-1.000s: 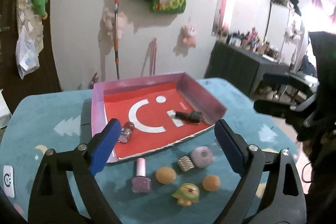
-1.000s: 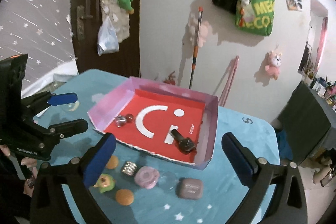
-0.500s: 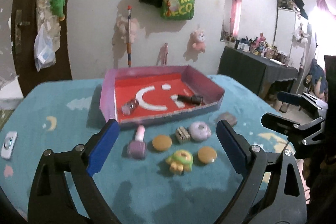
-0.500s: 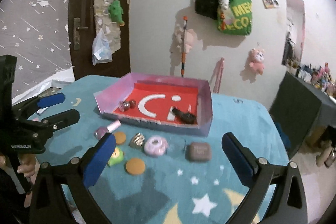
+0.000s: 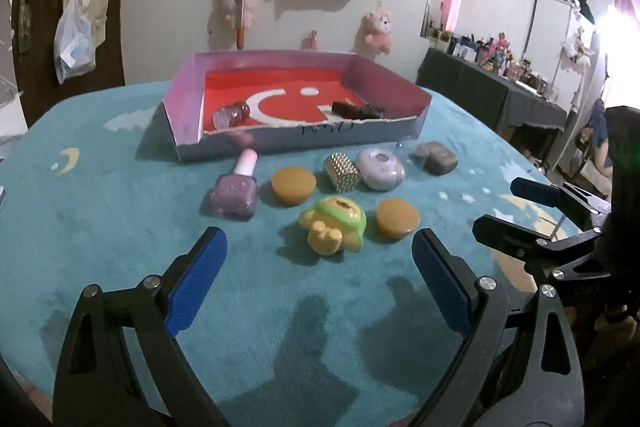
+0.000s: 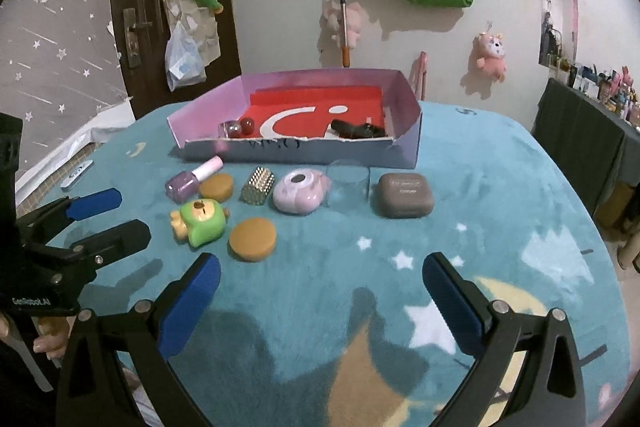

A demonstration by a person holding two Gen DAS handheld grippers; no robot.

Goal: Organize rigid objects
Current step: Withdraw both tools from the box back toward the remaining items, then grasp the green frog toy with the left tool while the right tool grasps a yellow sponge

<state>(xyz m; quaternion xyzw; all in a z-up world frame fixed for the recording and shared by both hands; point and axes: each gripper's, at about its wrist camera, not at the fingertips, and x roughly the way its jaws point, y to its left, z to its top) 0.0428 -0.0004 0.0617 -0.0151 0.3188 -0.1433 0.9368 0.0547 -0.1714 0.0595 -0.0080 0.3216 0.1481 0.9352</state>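
L gripper (image 5: 318,267) wide open, holds nothing, touches nothing; hangs over the teal cloth (image 5: 120,235) just short of the item cluster. R gripper (image 6: 320,285) same: jaws spread wide, nothing between them, over bare cloth nearer the cam than the items. Each shows in the other's view at the frame edge, well apart.

Box (image 5: 188,103) (pink walls, red floor w/ white logo) sits at the far side, long axis L-R across the view, low torn front wall facing the cams. Inside: small clear bottle w/ dark red cap (image 5: 231,114) lying on its side at the L end, dark tube (image 5: 356,110) lying at the R end, axis roughly along the front wall.

On cloth in front of the box:
- purple nail polish (image 5: 234,193) lying flat, pink cap pointing toward the box, long axis roughly front-to-back
- 2 tan discs: 1 (image 5: 293,185) just R of the polish, 1 (image 5: 398,222) nearer the cam
- studded gold cylinder (image 5: 340,172) on its side, between disc and lilac round case (image 5: 380,169)
- green/yellow toy figure (image 5: 334,227) lying flat, directly ahead of L gripper
- clear cup (image 6: 347,187), hard to see, between lilac case and grey-brown case (image 6: 404,200) (far R of the row)
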